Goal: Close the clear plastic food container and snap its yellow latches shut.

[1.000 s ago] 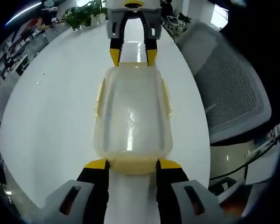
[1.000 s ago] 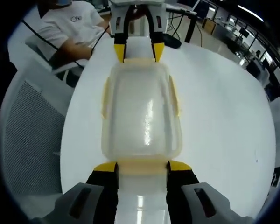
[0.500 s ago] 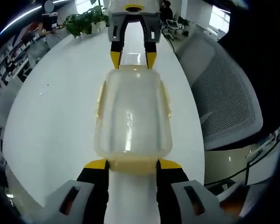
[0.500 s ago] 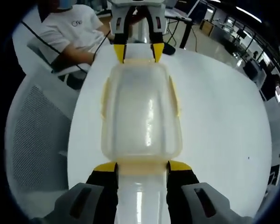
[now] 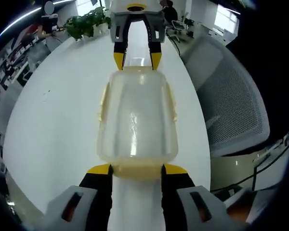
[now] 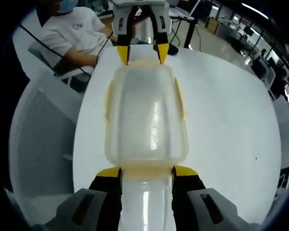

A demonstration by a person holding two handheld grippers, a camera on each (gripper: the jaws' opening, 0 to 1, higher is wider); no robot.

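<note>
Clear plastic, the food container (image 5: 137, 118) lies lengthwise on the white table (image 5: 53, 120) between the two grippers, which face each other from its short ends. The left gripper (image 5: 137, 169) has its spread, yellow-tipped jaws at the near end's yellow latch (image 5: 137, 170); the right gripper (image 6: 147, 172) sits likewise, jaws parted, at the opposite latch (image 6: 147, 171). Neither clamps anything. Mesh chair (image 5: 233, 101) stands beside the table.

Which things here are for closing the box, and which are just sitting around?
For the job:
- box, see-through, lid on
- yellow clips along its sides
- left tool at one end
- right tool at the other end

Just around:
- white table
- mesh chair
- plant
- person sitting at the table
</note>
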